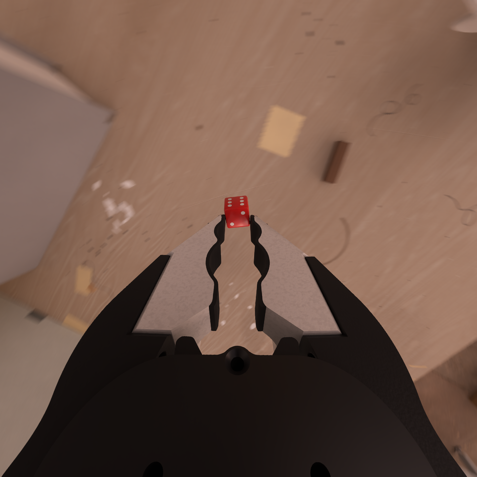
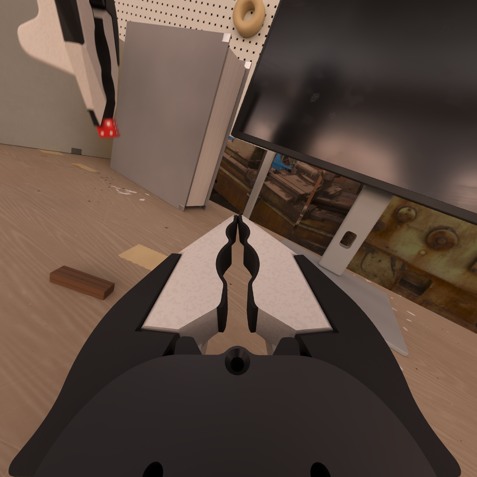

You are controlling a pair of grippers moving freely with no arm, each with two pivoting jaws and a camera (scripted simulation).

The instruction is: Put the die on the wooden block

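My left gripper [image 1: 237, 219] is shut on a red die [image 1: 236, 211] with white pips, held at the fingertips high above the wooden table. The dark wooden block [image 1: 335, 162] lies flat on the table, ahead and to the right of the die in the left wrist view. In the right wrist view the left gripper [image 2: 102, 121] hangs at upper left with the die [image 2: 108, 128] at its tips, well above the table, and the wooden block [image 2: 82, 281] lies at lower left. My right gripper [image 2: 237, 218] is shut and empty, low over the table.
A grey box [image 2: 167, 113] stands upright at the back, also at the left edge of the left wrist view [image 1: 38, 160]. A dark monitor [image 2: 374, 77] on a grey stand [image 2: 346, 242] fills the right. A pale tape patch [image 1: 281, 131] lies near the block. A beige ring [image 2: 248, 17] hangs on the pegboard.
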